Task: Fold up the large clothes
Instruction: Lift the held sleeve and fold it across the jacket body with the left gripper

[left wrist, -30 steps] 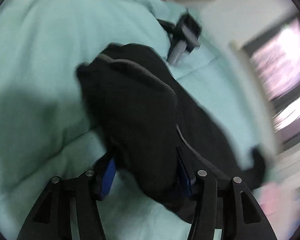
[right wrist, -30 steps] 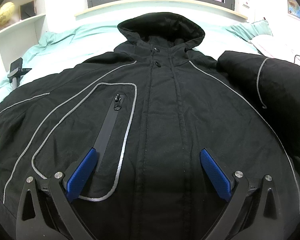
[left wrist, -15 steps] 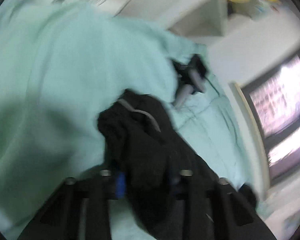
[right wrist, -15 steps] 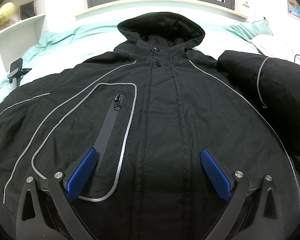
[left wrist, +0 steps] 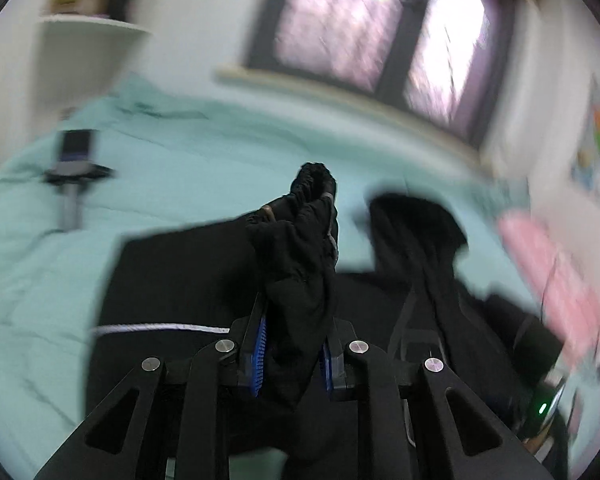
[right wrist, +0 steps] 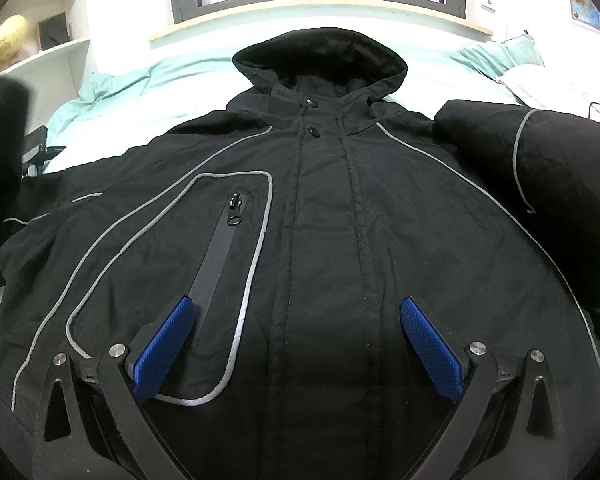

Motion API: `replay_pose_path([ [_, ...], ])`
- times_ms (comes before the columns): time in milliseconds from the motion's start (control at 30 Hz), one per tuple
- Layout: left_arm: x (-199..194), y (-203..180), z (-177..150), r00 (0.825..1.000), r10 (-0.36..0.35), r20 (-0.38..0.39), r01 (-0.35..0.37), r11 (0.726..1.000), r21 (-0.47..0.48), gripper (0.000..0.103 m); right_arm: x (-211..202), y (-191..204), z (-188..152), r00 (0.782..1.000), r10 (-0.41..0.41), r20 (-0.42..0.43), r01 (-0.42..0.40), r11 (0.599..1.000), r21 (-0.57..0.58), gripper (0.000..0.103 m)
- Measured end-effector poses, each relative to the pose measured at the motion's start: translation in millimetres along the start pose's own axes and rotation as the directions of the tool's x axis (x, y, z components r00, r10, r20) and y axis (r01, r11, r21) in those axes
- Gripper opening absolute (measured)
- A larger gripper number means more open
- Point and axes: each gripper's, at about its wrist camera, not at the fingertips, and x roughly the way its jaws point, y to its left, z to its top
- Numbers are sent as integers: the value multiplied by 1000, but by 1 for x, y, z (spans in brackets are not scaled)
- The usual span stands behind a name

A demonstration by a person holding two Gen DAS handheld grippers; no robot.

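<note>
My left gripper (left wrist: 293,354) is closing on the bunched cuff (left wrist: 314,188) of the bulky black hooded padded jacket (right wrist: 324,240) spread on the mint-green bed (left wrist: 172,160). My right gripper (right wrist: 300,344) hovers open above its front. Soft, heavy, slippery shell; cuffs and hem grip best.

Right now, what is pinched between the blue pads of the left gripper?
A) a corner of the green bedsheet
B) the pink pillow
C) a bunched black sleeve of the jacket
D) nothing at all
C: in the left wrist view the left gripper has a bunched black sleeve of the jacket between its narrowed blue pads, lifted above the green bedsheet.
</note>
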Motion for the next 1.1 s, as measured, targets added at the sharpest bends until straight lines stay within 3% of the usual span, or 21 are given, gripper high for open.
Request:
replay_pose_path([
  [100, 43, -52, -21, 992, 33, -123, -15, 989, 150, 23, -1, -1, 0, 1000, 8, 2, -8, 1000, 7, 103],
  [233, 99, -75, -79, 953, 41, -301, 27, 975, 220, 29, -2, -3, 1, 1000, 22, 4, -23, 1000, 17, 103],
  [333, 99, -65, -86, 964, -13, -267, 62, 982, 176, 34, 0, -4, 1, 1000, 26, 1, -26, 999, 22, 103],
  [467, 84, -48, -77, 961, -109, -253, 129, 990, 64, 35, 2, -2, 1, 1000, 13, -25, -13, 1000, 12, 103],
  [567, 49, -48, -73, 963, -183, -199, 194, 980, 38, 39, 0, 0, 8, 996, 27, -80, -27, 1000, 1, 103],
  [667, 9, -44, -70, 965, -232, -123, 239, 970, 42, 57, -6, 10, 20, 991, 55, -126, -58, 998, -14, 101],
  [733, -2, -39, -66, 962, -259, -89, 260, 965, 0, 70, -13, 24, 34, 967, 203, -155, -201, 979, 26, 99],
  [833, -9, -20, -66, 965, -240, -105, 234, 970, -69, 71, -19, 42, 48, 937, 303, -174, -297, 953, 59, 99],
  [967, -29, 14, -66, 979, -203, -21, 197, 969, -149, 71, -16, 68, 56, 899, 389, -202, -381, 921, 79, 99],
  [1067, -34, 31, -66, 994, -105, -7, 102, 980, -172, 71, 12, 86, 57, 849, 463, -254, -433, 886, 167, 99],
  [1100, -34, 33, -66, 999, -42, -15, 39, 985, -168, 71, 20, 91, 58, 837, 481, -263, -443, 876, 191, 96],
])
